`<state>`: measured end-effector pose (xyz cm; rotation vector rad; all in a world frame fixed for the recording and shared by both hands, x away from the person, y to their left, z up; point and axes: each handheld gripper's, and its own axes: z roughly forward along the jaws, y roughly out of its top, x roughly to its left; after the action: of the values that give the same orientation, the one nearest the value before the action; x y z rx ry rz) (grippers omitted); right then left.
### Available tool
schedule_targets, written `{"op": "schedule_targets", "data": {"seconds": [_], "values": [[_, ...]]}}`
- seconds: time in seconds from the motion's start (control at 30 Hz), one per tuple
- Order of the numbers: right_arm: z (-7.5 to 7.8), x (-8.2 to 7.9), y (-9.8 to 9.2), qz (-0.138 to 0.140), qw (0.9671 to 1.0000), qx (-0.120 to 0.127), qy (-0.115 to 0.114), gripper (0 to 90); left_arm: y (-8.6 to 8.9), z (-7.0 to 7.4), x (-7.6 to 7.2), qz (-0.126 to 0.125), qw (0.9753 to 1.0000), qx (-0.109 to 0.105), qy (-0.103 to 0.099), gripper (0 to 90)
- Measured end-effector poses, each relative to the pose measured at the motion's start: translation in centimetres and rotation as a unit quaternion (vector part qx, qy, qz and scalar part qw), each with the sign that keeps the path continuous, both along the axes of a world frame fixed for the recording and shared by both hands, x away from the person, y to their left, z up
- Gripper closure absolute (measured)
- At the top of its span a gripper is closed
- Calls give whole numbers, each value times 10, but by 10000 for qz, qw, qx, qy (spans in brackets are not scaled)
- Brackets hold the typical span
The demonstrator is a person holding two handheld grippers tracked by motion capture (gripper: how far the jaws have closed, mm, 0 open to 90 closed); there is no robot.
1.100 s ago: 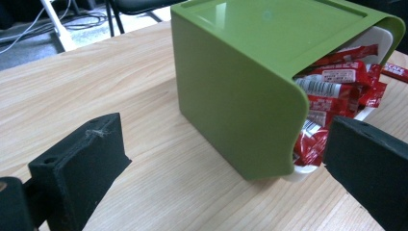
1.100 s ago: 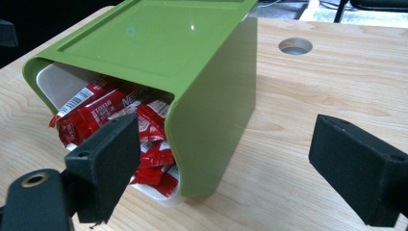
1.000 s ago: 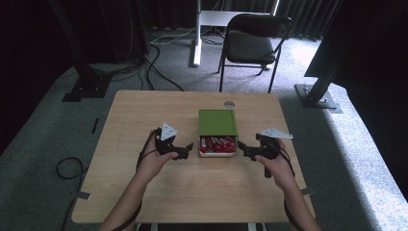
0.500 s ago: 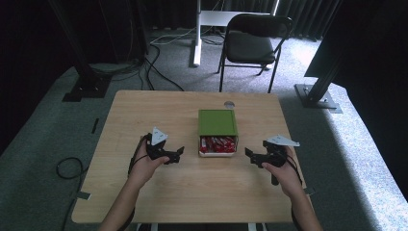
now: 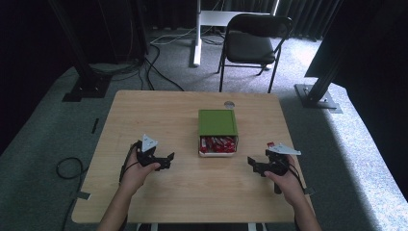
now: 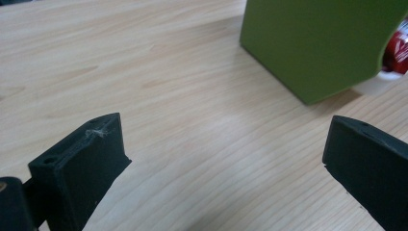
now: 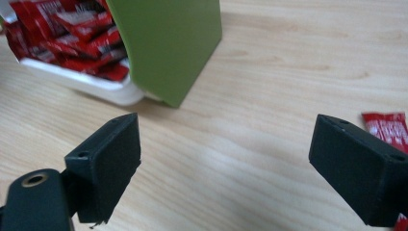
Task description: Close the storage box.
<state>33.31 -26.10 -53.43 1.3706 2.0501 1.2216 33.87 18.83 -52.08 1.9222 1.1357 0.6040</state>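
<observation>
A: Where's the green-lidded box (image 5: 217, 132) of red sachets (image 5: 219, 144)?

B: Mid-tabletop (image 5: 159, 113), toward the far edge, lid half covering it. Both hands have drawn back toward the near edge since a second ago.

A: And each hand-held gripper?

B: Left (image 5: 166, 160) and right (image 5: 252, 163) gape wide, empty. One stray sachet (image 7: 385, 126) lies near the right one, probably next.
</observation>
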Motion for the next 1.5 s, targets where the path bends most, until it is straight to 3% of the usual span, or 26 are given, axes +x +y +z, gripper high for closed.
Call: {"op": "schedule_targets", "data": {"seconds": [0.43, 1.03, 1.4, 1.5], "values": [[-20, -14, -6, -21, 9998, -66, 202, 104, 30, -22, -17, 436, 9988, -21, 224, 21], [-42, -32, -5, 114, 9983, -382, 419, 104, 61, -40, -37, 951, 9943, 56, 472, 21], [-46, -40, -2, 234, 9956, -836, 349, 104, 78, -48, -49, 1386, 9885, 227, 556, 21], [-47, -42, 0, 275, 9942, -986, 324, 104, 83, -50, -53, 1552, 9856, 290, 600, 21]]}}
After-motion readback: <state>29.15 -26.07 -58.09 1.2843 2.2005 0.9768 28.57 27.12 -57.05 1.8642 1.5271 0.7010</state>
